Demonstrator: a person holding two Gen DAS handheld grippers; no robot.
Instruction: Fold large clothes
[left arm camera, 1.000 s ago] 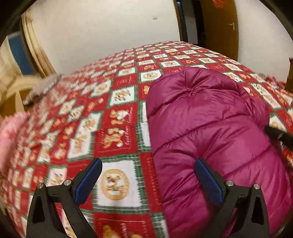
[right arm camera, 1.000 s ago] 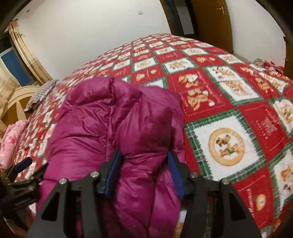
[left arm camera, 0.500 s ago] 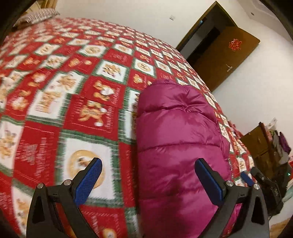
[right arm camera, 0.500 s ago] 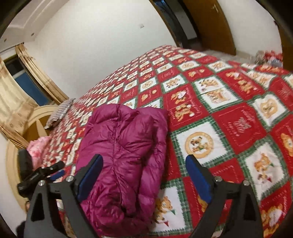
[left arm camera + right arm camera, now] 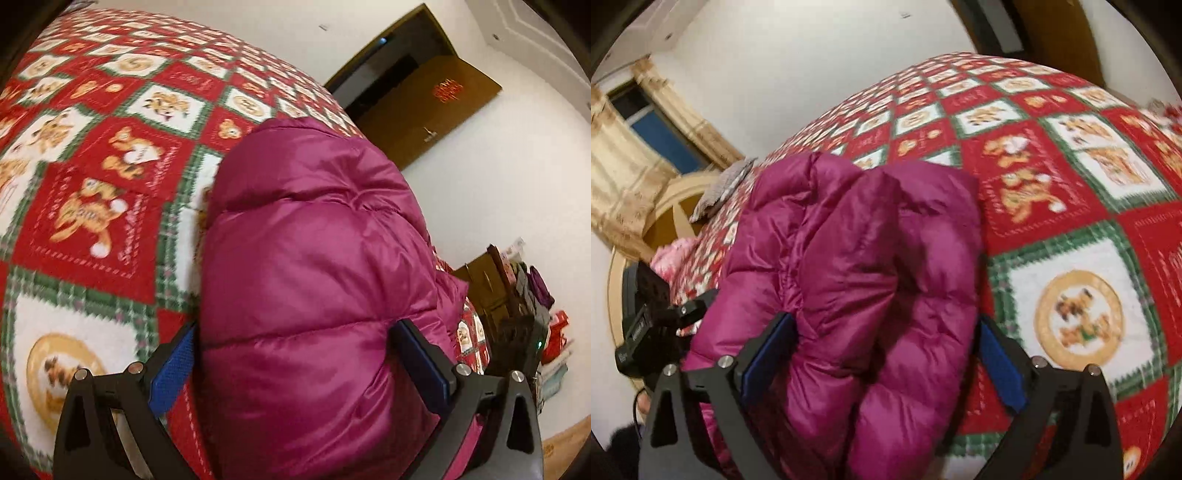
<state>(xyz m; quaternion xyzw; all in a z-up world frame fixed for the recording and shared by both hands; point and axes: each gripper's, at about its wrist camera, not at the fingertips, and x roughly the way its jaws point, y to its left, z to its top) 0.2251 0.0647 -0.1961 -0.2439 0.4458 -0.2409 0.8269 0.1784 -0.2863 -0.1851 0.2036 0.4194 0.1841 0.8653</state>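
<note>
A folded magenta puffer jacket point(image 5: 314, 240) lies on a red Christmas quilt point(image 5: 92, 206). My left gripper point(image 5: 299, 369) is open wide and straddles the jacket's near end, whose padding bulges up between the blue pads point(image 5: 173, 373). In the right wrist view the jacket point(image 5: 849, 258) shows its layered, folded edge. My right gripper point(image 5: 884, 360) straddles that end with its jaws opening, the fabric lying between them and not pinched. Each view shows the other gripper at its edge: the left gripper point(image 5: 646, 332) and the right gripper point(image 5: 524, 332).
The quilt point(image 5: 1071, 221) covers a wide bed. A brown door point(image 5: 424, 110) stands open beyond it. A cluttered wooden dresser point(image 5: 495, 284) is at the right. A curtained window point(image 5: 646, 147), a round headboard point(image 5: 665, 210), a striped pillow point(image 5: 724, 184) and pink bedding point(image 5: 672, 258) lie at the far left.
My right gripper has let go of the jacket fold and stands wide open over it. My left gripper has rolled and shifted sideways, so the jacket now lies between its fingers.
</note>
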